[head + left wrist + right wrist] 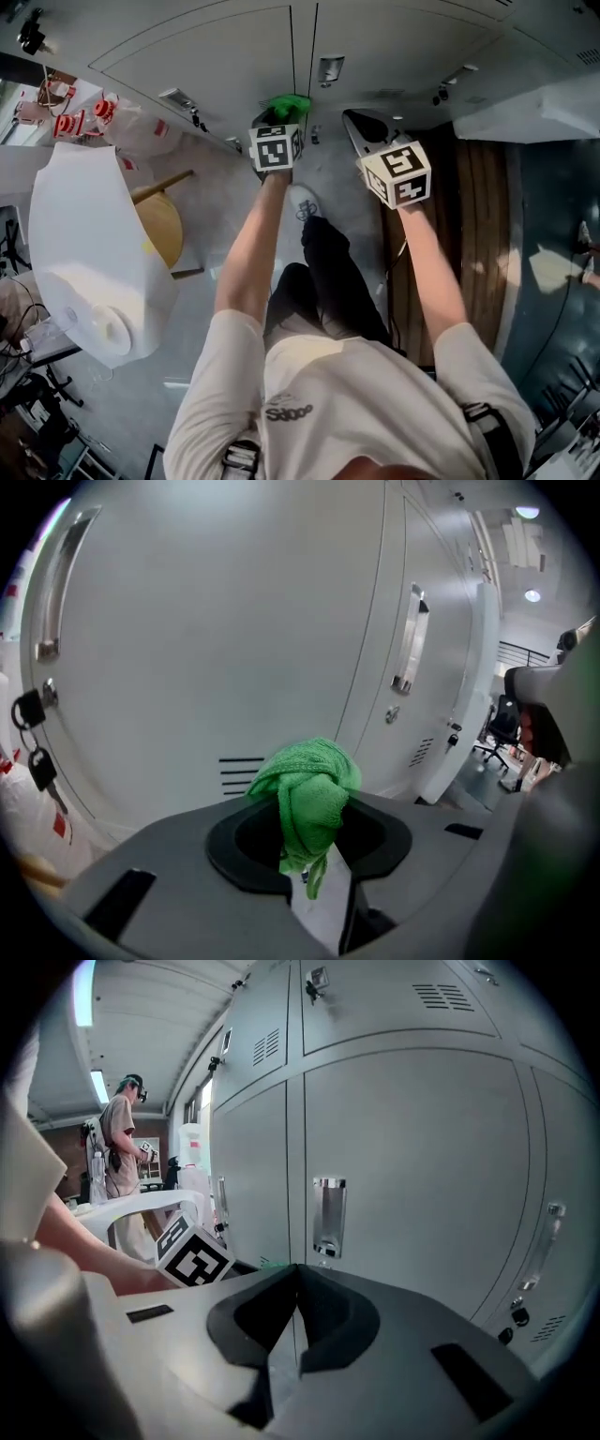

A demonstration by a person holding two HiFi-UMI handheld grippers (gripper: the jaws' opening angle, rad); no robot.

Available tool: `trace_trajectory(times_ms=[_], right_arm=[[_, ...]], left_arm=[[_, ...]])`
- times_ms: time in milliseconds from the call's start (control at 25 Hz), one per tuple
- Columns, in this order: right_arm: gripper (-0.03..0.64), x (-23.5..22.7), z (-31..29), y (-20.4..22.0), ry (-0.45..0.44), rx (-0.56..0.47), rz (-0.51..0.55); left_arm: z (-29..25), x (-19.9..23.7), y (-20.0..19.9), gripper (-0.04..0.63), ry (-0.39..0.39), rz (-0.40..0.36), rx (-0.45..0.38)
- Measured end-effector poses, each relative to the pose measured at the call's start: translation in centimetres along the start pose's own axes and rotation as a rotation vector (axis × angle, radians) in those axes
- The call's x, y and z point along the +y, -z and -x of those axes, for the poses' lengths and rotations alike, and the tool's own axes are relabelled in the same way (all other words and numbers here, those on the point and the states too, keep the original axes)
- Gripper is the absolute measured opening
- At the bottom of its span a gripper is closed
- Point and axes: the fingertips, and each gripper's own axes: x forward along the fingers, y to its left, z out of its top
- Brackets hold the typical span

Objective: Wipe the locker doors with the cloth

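Observation:
My left gripper (311, 803) is shut on a bunched green cloth (307, 785), which bulges out above the jaws. In the head view the cloth (289, 104) is held up to the grey locker doors (234, 56), near the seam between two of them; whether it touches the metal cannot be told. The left gripper (279, 120) sits under its marker cube. My right gripper (298, 1274) is shut with nothing in it, its jaws meeting in front of a locker door (412, 1166) with a recessed handle (328, 1215). In the head view the right gripper (361, 129) hangs just right of the left one.
A white plastic chair (89, 253) and a wooden stool (161, 223) stand at my left. Keys (34, 752) hang from a lock on the left locker, and a bar handle (408, 639) sticks out of the adjacent door. Another person (120, 1138) stands far off.

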Motion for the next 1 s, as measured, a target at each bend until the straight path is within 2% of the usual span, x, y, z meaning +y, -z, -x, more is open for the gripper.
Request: trace_trajectory(times_ms=[280,360,440,600,800,1000], right_arm=[[0.009,0.4,-2.0,2.0,-0.027,0.043,0.021],[0.009,0.6,-2.5,1.6,-0.038,0.049,0.025],[0.009,1.1,-3.1,1.0,-0.052,0.056,0.029],[0.009,2.7,-3.8,-1.0,-0.087,0.044,0.032],[0.009,4.7,-4.1,-3.1,-0.14,0.021,-0.001],[0.009,6.1,-3.9,-4.5,-0.159,0.059,0.048]], left_arm=[[-0.9,4.0,3.9,0.129,-0.054,0.02,0.061],[-0.4,6.0,4.5,0.129,-0.101,0.025,0.071],[0.9,8.9,4.8,0.129,-0.171,0.071,0.067],[4.0,14.9,4.3,0.129,-0.29,0.156,0.057],[6.9,19.4,3.7,0.129,-0.328,0.186,0.034],[10.3,21.5,1.2,0.129,-0.371,0.138,0.027]])
